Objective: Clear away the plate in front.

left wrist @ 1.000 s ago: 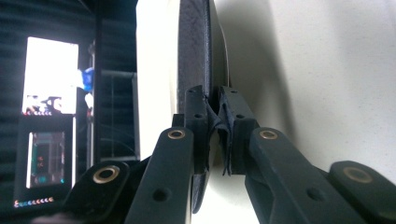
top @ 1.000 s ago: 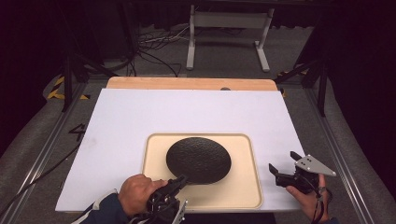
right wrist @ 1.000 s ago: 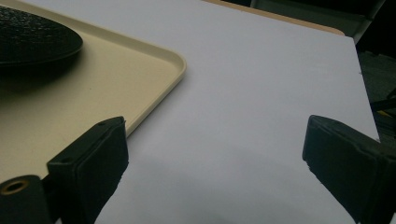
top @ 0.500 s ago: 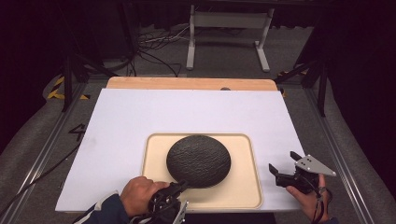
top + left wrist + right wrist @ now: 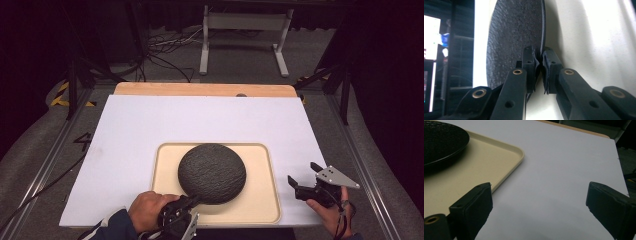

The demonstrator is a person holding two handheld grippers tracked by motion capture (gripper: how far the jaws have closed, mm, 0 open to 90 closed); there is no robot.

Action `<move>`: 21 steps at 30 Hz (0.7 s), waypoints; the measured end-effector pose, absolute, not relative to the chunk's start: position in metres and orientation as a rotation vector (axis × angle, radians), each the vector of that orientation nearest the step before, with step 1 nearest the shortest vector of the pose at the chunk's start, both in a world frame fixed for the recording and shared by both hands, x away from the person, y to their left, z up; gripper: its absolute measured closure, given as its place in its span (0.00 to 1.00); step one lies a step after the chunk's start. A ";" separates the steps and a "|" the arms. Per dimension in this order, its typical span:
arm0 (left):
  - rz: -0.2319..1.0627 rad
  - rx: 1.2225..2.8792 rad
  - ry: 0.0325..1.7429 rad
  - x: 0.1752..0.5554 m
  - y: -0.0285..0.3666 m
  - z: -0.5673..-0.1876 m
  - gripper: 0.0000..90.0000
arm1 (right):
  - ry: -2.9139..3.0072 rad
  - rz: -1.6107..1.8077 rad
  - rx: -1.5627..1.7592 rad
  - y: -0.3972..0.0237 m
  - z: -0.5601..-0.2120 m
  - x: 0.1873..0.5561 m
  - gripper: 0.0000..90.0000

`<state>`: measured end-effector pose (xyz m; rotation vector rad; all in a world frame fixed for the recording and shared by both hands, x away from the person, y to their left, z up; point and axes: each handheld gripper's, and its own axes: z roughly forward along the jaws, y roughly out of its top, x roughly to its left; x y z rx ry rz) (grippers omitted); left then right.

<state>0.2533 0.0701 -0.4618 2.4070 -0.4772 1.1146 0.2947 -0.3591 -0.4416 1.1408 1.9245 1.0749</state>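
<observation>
The black plate [image 5: 212, 173] sat lower centre in the high view, on the cream tray [image 5: 260, 200]. The left tongs [image 5: 192, 201] were clamped on its near rim at the bottom of the frame. In the left gripper view the 2 pads had pinched tight on the thin edge of the plate [image 5: 514, 42], which stood nearly on edge against the tray [image 5: 594, 50] behind it.

Compared with 1 second earlier the plate looked larger and rounder from above, and its near edge had pulled back toward the person — its textured face now tipped more toward the camera. That suggested the plate was being lifted or turned over by its rim, with the flip under way but not finished; whether the far edge touched the tray could not be told.

The right tongs [image 5: 304, 181] held the same spot at the lower right, over the white sheet [image 5: 130, 140] on the desk [image 5: 200, 89] — jaws spread wide, holding nothing, the tray's corner [image 5: 519, 152] just beside the left pad [image 5: 474, 205].
</observation>
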 end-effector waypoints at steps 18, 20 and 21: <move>0.960 2.425 -0.375 0.260 0.073 -0.461 0.83 | 1.923 1.081 1.139 -0.360 -0.441 0.295 0.08; 0.948 2.419 -0.374 0.261 0.074 -0.459 0.81 | 1.924 1.082 1.138 -0.360 -0.441 0.295 0.08; 0.948 2.419 -0.374 0.261 0.074 -0.459 0.80 | 1.924 1.082 1.138 -0.360 -0.441 0.295 0.08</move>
